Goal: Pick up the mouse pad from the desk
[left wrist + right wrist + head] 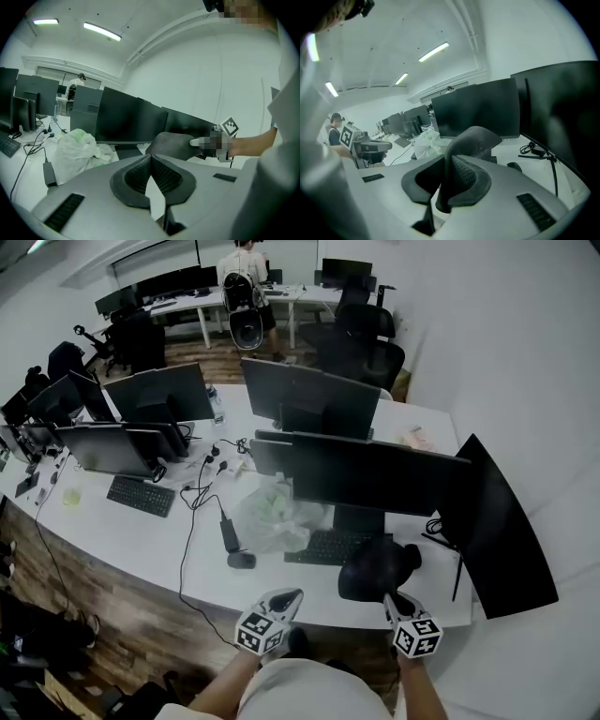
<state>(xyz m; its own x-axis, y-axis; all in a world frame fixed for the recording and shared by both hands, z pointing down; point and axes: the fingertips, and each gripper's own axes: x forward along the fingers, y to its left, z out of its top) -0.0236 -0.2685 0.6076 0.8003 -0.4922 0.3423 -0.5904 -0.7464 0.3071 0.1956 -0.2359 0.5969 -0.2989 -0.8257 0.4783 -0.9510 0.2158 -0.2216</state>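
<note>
- Head view first: the right gripper [394, 601] has the mouse pad [373, 570] up off the bench [141, 540]. The pad is a dark, floppy sheet, hanging near the front edge just right of the keyboard [328, 547].
- Right gripper view confirms the hold. The fingers are clenched on the pad's near edge, and the sheet stands up between them and curls over at the top.
- Over to the left gripper [286, 599]: it hovers low by the front edge of the bench, level with the right one. It is apart from the right gripper and not touching the pad.
- Left gripper view shows its fingers pressed together at the tips, with nothing between them.
- That same view catches the pad off to the right, pinched by the other gripper. It is in the air in front of the row of dark screens.
- Down on the bench, a crumpled white plastic bag [272, 515] sits left of the keyboard. A black mouse [241, 560] lies nearer the front edge, beside a trailing cable.
- Behind the pad stands a wide monitor [375, 474], and a large curved monitor [497, 531] sits angled at the right end.
- Far at the back, a person [246, 277] stands at another row of desks.
</note>
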